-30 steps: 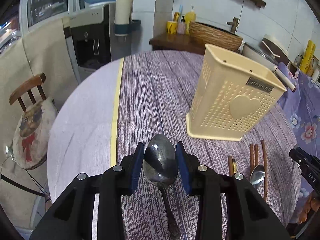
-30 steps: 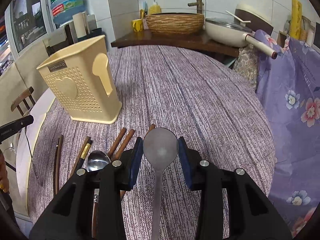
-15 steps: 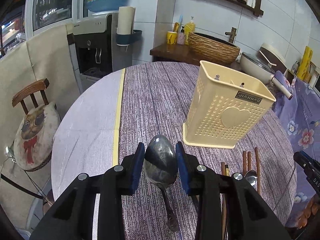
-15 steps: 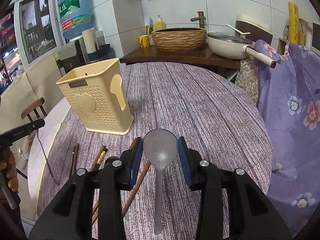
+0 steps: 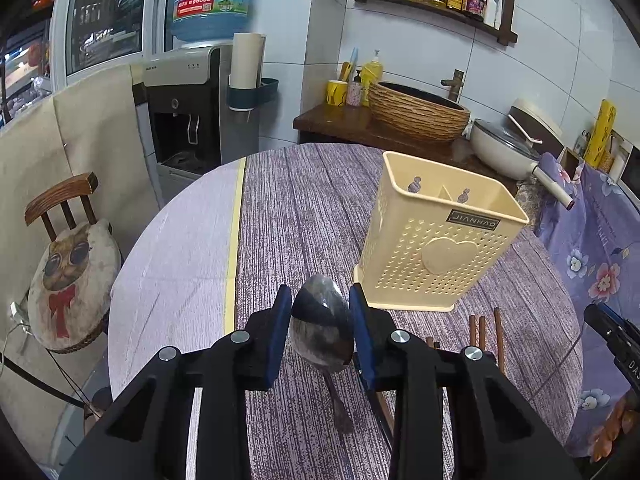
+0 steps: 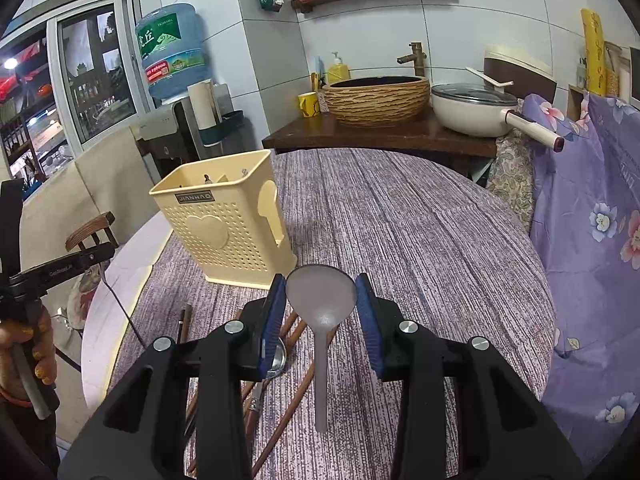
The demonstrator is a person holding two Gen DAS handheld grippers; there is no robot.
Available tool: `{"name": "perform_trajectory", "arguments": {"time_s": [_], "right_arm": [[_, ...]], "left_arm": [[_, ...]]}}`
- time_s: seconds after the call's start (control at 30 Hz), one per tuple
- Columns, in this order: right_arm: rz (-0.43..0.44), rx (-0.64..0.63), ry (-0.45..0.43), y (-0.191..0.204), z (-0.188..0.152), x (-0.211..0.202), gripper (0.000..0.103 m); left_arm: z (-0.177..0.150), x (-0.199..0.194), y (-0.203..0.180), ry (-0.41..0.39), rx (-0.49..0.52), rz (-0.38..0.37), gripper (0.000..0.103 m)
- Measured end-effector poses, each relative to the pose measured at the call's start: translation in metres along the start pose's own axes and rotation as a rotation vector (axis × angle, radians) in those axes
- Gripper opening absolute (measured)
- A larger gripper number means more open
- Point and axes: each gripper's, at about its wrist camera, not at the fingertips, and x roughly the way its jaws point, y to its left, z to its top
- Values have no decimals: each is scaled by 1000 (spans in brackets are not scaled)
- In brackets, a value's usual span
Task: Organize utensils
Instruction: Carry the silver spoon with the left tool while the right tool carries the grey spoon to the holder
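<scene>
We hold two spoons clear of the table, one in each gripper, with the cream utensil caddy (image 5: 436, 240) the place both look bound for. Our left gripper (image 5: 320, 330) is clamped narrow on the bowl of a dark metal spoon (image 5: 322, 328), bowl forward at 12 o'clock and handle hanging back toward 6; from this camera the caddy stands at about 1 o'clock, its open top and inner divider showing. Our right gripper (image 6: 322, 322) pinches the bowl of a pale grey spoon (image 6: 321, 300) the same way, long axis running 12 to 6, and from here the caddy (image 6: 228, 228) sits at about 11 o'clock. The caddy therefore lies between our two hands, and we cannot say which is nearer. We judge that each spoon must swing handle-down over the rim before release, since the handles now trail toward us rather than toward the opening. Brown chopsticks (image 6: 304, 364) and another metal spoon (image 6: 276, 360) lie loose on the table (image 6: 420, 240) at 6 to 7 o'clock beneath the right gripper, between us and the caddy's base. The round table wears a purple-grey striped cloth, bare and pale at its left edge. Beyond it stand a water dispenser (image 5: 188, 120), a woven basin (image 6: 376, 98) on a wooden counter, a lidded pan (image 6: 476, 114), a floral purple fabric (image 6: 592, 220) and a chair with a cat cushion (image 5: 72, 268).
</scene>
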Motion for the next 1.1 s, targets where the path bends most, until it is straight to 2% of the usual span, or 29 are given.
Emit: {"name": "perform_trajectory", "arguments": {"time_s": [0.33,0.37,0.4,0.43,0.8,0.97,1.1], "right_arm": [[29,-18,-18,13,10,-7,36],[29,-21,-18,15,10,-7,36],[29,-23,-18,16,10,-7,36],[29,-23,-18,16,11,-7,36],[20,-14,5,13,4,0,36],[18,-11,0,12,5,0,36],[19,-7,-1,11,5,-1,36]], "left_arm": [[11,-10,-3,-32,8,-13,26],[11,-10,-3,-33,7,-13,23],[12,-10,-2,-31,7,-15,9],[12,-9,-2,-26,3,-17,8],[4,11,10,33,-32,-19,5],[2,11,11,34,-33,-18,5],[2,7,9,3,-17,7,4]]}}
